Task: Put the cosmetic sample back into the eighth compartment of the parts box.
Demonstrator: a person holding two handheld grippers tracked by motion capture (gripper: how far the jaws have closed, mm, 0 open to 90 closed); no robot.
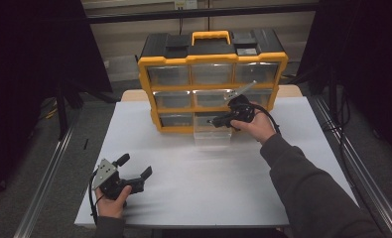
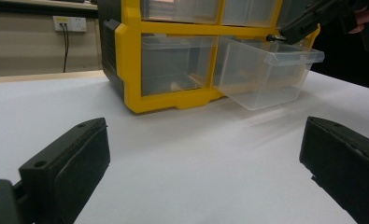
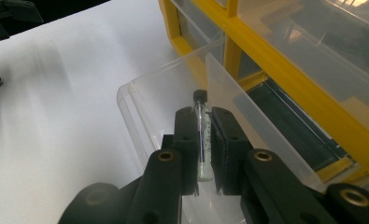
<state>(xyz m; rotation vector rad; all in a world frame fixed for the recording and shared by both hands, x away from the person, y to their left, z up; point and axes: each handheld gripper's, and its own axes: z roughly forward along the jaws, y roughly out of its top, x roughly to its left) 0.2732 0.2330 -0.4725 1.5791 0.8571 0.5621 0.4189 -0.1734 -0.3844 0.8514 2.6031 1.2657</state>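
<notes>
Clear plastic, the vial (image 3: 202, 135) sits clamped between the jaws of our right claw (image 3: 203, 122), hanging over the pulled-out drawer (image 3: 140, 100) of the yellow organiser (image 1: 212, 59). We should lower it close to the drawer floor before letting go, clear of the walls. Our left claw (image 1: 134, 167) rests apart, holding nothing, on the worktop (image 1: 193, 193).

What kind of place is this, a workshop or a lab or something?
Probably a lab-style recording station, not a home. A white table is flanked by metal rails and black curtains; a yellow parts organizer stands on it, and wall sockets show behind.
</notes>
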